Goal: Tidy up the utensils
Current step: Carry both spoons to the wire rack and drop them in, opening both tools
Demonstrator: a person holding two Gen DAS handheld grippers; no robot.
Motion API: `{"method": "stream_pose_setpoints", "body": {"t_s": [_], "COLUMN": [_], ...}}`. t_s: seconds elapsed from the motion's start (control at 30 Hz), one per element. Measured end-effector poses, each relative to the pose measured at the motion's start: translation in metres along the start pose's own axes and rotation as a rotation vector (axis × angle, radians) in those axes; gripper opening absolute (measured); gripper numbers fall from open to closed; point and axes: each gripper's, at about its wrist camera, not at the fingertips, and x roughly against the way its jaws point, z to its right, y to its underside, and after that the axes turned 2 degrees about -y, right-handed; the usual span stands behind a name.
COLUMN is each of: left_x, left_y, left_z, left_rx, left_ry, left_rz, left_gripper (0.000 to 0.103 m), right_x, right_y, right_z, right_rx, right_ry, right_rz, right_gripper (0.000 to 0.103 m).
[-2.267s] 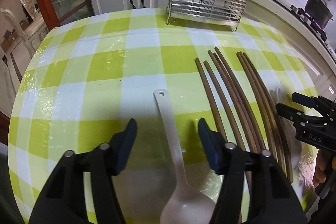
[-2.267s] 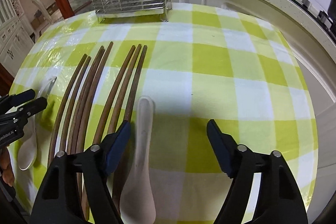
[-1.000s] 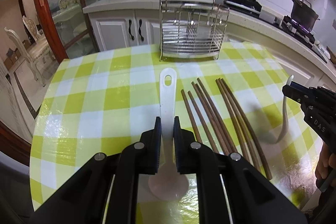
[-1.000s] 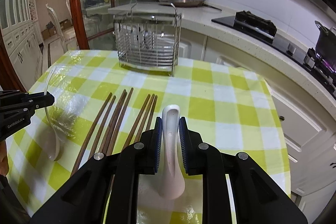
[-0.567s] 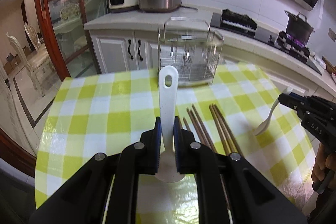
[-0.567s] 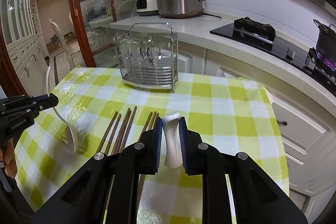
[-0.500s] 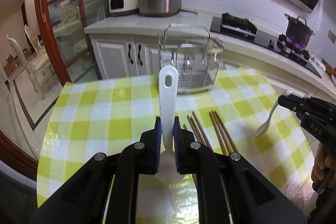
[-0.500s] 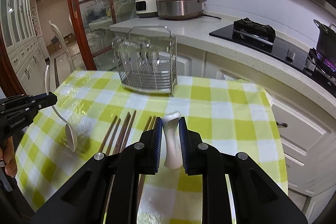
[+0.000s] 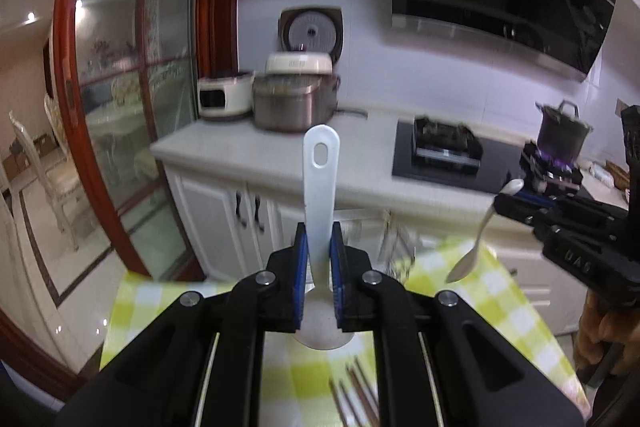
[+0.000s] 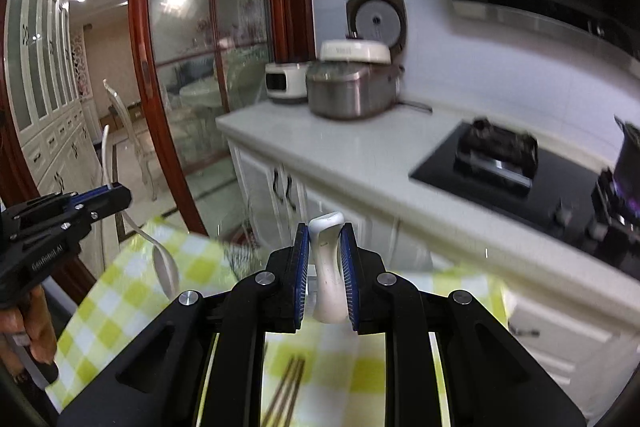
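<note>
My left gripper [image 9: 318, 255] is shut on a flat white spoon [image 9: 320, 179], whose holed handle points up and away. My right gripper [image 10: 325, 255] is shut on a thicker white soup spoon [image 10: 328, 259]. Both are high above the green-checked table [image 9: 520, 311]. In the left wrist view, the right gripper [image 9: 516, 203] shows with its spoon [image 9: 476, 247] hanging bowl down. The right wrist view shows the left gripper [image 10: 116, 197] with its spoon [image 10: 164, 263]. Brown chopsticks [image 9: 356, 395] [image 10: 288, 387] lie on the cloth below. The wire rack [image 9: 396, 247] is a blur behind the fingers.
A white counter [image 10: 360, 155] behind the table carries rice cookers [image 9: 296, 99], a black stove top [image 9: 440, 151] and a dark pot [image 9: 560, 135]. A red-framed glass door [image 9: 80, 107] stands at the left. A hand [image 9: 600, 331] grips the right tool.
Both grippers have risen with their spoons and tipped upward. The table, chopsticks and rack have dropped to the bottom of both views, and the counter and wall now fill them.
</note>
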Motion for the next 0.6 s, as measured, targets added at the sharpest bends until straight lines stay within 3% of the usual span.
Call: {"method": "stream_pose_setpoints", "body": {"t_s": [0.13,0.3,0.6], "left_x": [-0.020,-0.056,-0.132], "left_y": [-0.027,-0.045,-0.008], "left_z": [0.007,0.008,-0.001], "left_rx": [-0.007,0.018,0.090], "left_ry": [-0.013,-0.010,0.016], "left_rz": [0.051,0.083,-0.025], "left_gripper": [0.011,0.011,0.011], "right_x": [-0.021,-0.053,-0.111], "right_y": [-0.026,-0.036,-0.005], "right_z": [-0.001,-0.004,-0.005], "right_rx": [0.001,-0.009,-0.010], "right_ry": [-0.002,-0.027,-0.055], "right_rz": [0.030,0.010,-0.067], "right_gripper": [0.019,0.019,0.019]}}
